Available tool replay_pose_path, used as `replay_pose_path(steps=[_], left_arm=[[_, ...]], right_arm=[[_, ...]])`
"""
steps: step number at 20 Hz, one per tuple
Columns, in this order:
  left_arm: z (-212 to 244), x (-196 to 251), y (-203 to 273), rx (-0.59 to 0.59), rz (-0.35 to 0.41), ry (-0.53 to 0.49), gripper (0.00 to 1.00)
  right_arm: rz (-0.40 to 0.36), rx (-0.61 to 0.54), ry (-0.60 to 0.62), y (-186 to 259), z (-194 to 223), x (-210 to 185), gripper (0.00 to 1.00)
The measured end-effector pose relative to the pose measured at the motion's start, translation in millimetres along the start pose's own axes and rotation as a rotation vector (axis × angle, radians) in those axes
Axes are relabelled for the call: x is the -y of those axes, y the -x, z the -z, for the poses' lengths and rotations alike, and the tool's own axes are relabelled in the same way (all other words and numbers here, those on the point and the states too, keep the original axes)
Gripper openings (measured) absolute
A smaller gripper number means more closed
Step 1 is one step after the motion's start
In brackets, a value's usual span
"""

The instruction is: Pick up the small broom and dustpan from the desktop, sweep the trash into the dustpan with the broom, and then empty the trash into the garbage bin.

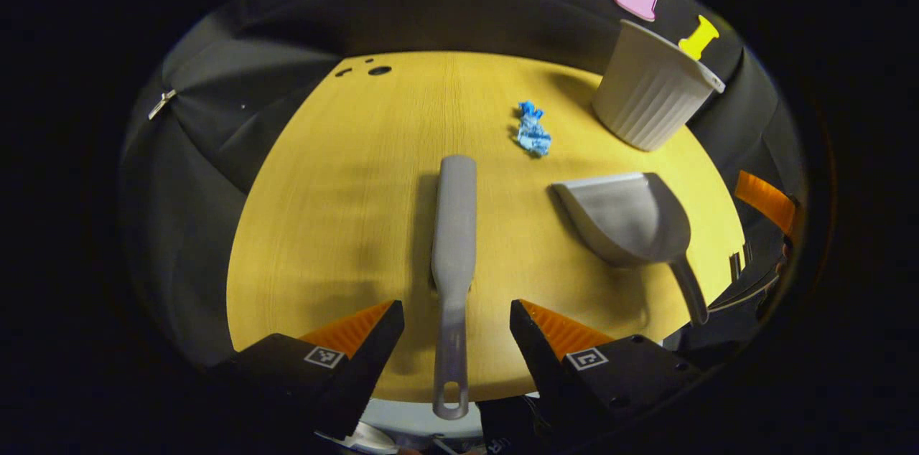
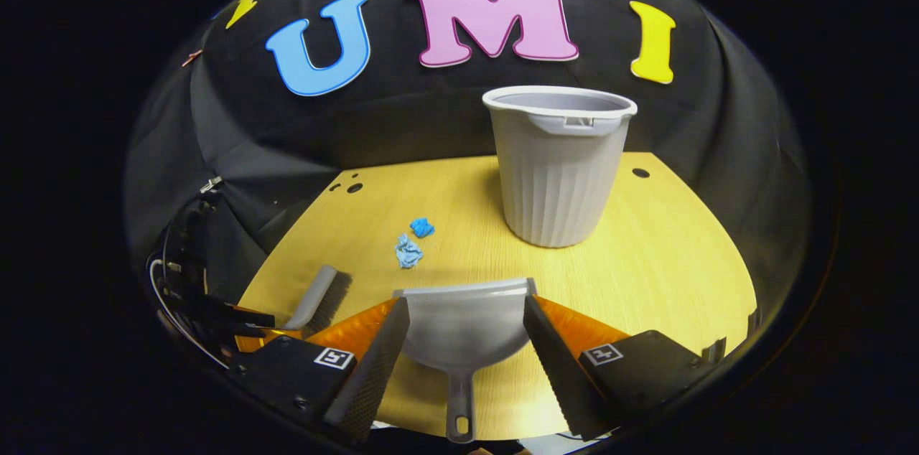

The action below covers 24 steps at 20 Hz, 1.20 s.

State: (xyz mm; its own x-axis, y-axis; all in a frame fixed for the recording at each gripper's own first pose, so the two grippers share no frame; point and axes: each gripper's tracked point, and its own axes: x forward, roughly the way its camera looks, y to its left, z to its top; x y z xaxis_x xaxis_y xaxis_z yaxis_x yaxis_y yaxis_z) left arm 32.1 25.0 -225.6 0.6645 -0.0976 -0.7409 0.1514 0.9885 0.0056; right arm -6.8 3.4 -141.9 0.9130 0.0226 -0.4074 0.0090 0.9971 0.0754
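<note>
Straddling broom: left tongs [image 1: 456, 326] wide, lower centre, over broom [image 1: 454, 240] handle
Right tongs [image 2: 467, 340]: wide, flanking dustpan [image 2: 465, 322]

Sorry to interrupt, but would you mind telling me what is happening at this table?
A person holds two grippers over a yellow wooden desktop. The left gripper hangs open around the grey broom's handle; the right gripper hangs open around the grey dustpan. Neither is gripped yet. Crumpled blue paper scraps lie near the ribbed grey bin.
</note>
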Motion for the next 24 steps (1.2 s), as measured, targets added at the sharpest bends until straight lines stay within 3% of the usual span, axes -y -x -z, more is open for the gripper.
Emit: replay_pose_path(steps=[2,3,10,16,17,19,20,21,24], left_arm=[[4.7,-2.4,-13.4,-0.061,-0.006,-0.008,0.92],[6.4,-5.7,-19.5,-0.089,-0.017,-0.010,0.96],[9.0,-7.5,-44.8,-0.229,-0.050,0.003,0.94],[4.5,-2.5,-55.8,-0.257,-0.088,0.038,0.71],[4.0,-1.3,-56.5,-0.258,-0.088,0.032,0.56],[5.0,-0.6,-55.3,-0.270,-0.085,0.016,0.48],[0.8,1.3,-49.3,-0.268,-0.087,0.020,0.36],[3.3,1.7,-56.2,-0.259,-0.088,0.019,0.30],[-0.1,3.9,-53.4,-0.210,-0.066,0.056,0.24]], right_arm=[[0.000,-0.038,-0.022,-3.8,9.8,1.6,0.99],[-0.001,-0.056,-0.028,-5.4,15.5,2.3,0.99],[-0.030,-0.171,-0.051,-13.5,45.2,-2.3,1.00],[-0.060,-0.279,-0.096,-14.7,71.6,-6.4,0.99],[-0.053,-0.304,-0.100,-12.8,79.1,-3.2,0.99],[-0.045,-0.341,-0.107,-13.1,89.3,-1.2,0.99],[-0.040,-0.354,-0.106,-14.3,93.2,0.5,0.99],[-0.035,-0.366,-0.105,-15.6,96.4,1.5,0.99],[-0.015,-0.444,-0.120,-27.2,122.4,2.5,0.99]])
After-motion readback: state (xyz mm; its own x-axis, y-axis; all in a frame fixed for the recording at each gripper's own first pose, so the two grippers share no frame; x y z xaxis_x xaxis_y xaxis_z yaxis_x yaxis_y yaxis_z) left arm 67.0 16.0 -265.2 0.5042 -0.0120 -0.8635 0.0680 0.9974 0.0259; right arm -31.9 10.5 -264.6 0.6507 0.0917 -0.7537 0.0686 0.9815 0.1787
